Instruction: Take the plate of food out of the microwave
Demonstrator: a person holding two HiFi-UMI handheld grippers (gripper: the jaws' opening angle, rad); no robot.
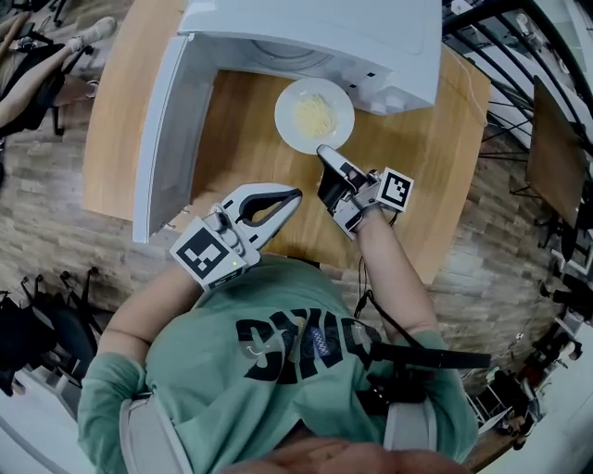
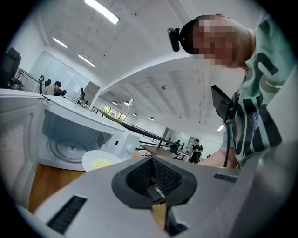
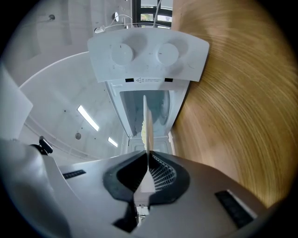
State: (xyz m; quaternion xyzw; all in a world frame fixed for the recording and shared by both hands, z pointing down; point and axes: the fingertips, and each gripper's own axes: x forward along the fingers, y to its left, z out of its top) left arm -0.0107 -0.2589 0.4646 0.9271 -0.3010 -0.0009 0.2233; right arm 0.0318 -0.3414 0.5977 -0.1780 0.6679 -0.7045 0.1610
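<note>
Large open hall with a white ceiling (image 2: 139,51) and long strip lights (image 2: 100,10); a few people (image 2: 197,149) far back in it. Floor (image 1: 56,185) in a brick-like pattern around a light brown wooden bench (image 1: 445,157), seen steeply from above.

On the far part of the bench, a white microwave (image 1: 371,37), with its door (image 1: 162,139) swung wide open to the left. Inside the cavity, a round turntable (image 2: 70,148).

Just in front of the open cavity, already outside the microwave, a round white plate (image 1: 287,106) over the bench. On the middle of the plate, a small heap of pale yellow food (image 1: 315,115). Not possible to tell whether resting on the wood or lifted a little above it.

Right gripper (image 1: 324,153) at the near rim of the plate, jaws pressed together on this rim. In the right gripper view, the plate edge-on, like a thin upright line between the pads.

Left gripper (image 1: 295,194) nearer to the body, left of the right one and apart from the plate. Jaws closed on each other, nothing between them.
</note>
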